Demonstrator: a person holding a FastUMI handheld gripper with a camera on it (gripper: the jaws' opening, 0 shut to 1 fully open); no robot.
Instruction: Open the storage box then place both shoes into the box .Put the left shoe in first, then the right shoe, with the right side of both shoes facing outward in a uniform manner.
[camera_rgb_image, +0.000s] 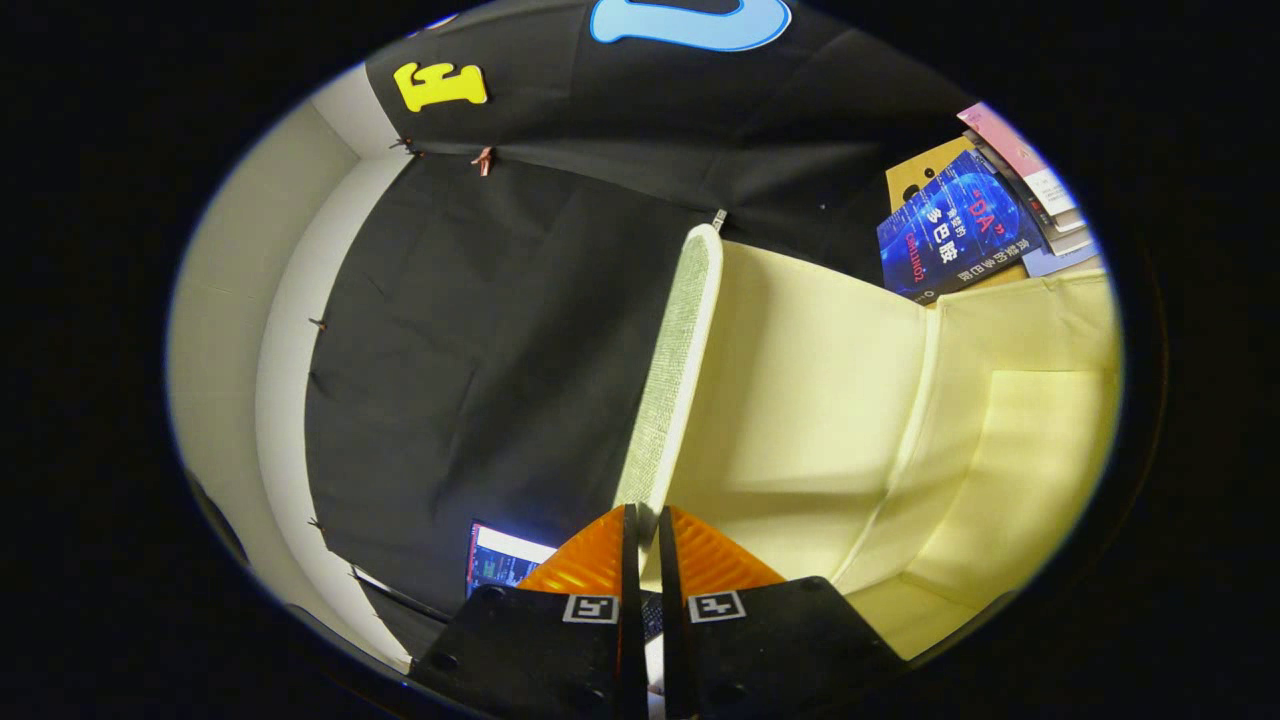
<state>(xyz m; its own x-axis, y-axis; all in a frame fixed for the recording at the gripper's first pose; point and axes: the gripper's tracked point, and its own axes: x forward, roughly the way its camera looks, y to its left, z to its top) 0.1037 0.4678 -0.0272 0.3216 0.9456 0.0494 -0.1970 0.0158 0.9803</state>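
The storage box (1000, 440) is pale yellow inside and stands open beyond and to the right of my fingers. Its lid (672, 380) is raised, seen edge-on as a woven white strip running away from the fingertips, with its cream inner face turned toward the box. My gripper (641, 520) is shut on the lid's near edge, one finger on each side of it. The box's inside looks bare where I can see it.
A stack of books (960, 230) lies beyond the box, the top one blue. A lit screen (500, 565) shows just left of my fingers. White wall panels (240, 330) stand to the far left of the booth cloth.
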